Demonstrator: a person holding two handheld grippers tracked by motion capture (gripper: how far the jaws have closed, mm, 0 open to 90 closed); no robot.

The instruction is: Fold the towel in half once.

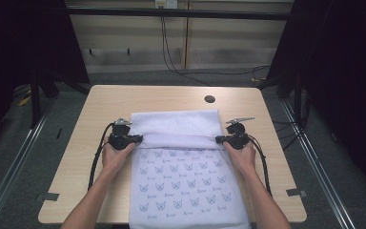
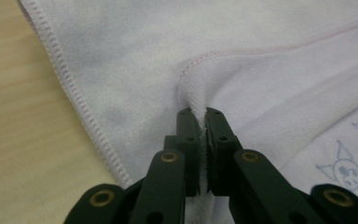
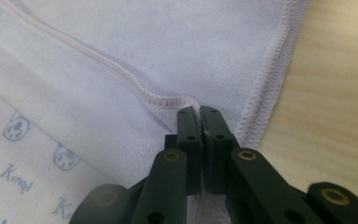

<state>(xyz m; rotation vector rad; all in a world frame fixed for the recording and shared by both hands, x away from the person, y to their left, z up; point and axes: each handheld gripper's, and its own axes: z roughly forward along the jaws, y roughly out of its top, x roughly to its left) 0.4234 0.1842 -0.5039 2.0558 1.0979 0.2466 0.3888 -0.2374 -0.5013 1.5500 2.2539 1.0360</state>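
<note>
A white towel (image 1: pixel 181 176) printed with small blue cat faces lies lengthwise on the wooden table (image 1: pixel 100 109). Its far part is folded over toward me and shows the plain back (image 1: pixel 174 123). My left gripper (image 1: pixel 134 139) is shut on the left corner of that folded edge. In the left gripper view the hem of the towel (image 2: pixel 193 91) is pinched between the black jaws of the left gripper (image 2: pixel 203 114). My right gripper (image 1: pixel 220 140) is shut on the right corner. The right gripper view shows the right gripper (image 3: pixel 199 111) with the stitched hem of the towel (image 3: pixel 168 100) squeezed between its jaws.
A dark round hole (image 1: pixel 209 99) sits in the table beyond the towel. Bare wood lies to the left and right of the cloth. The towel's near end hangs over the front edge. Cables (image 1: pixel 171 62) run across the floor behind the table.
</note>
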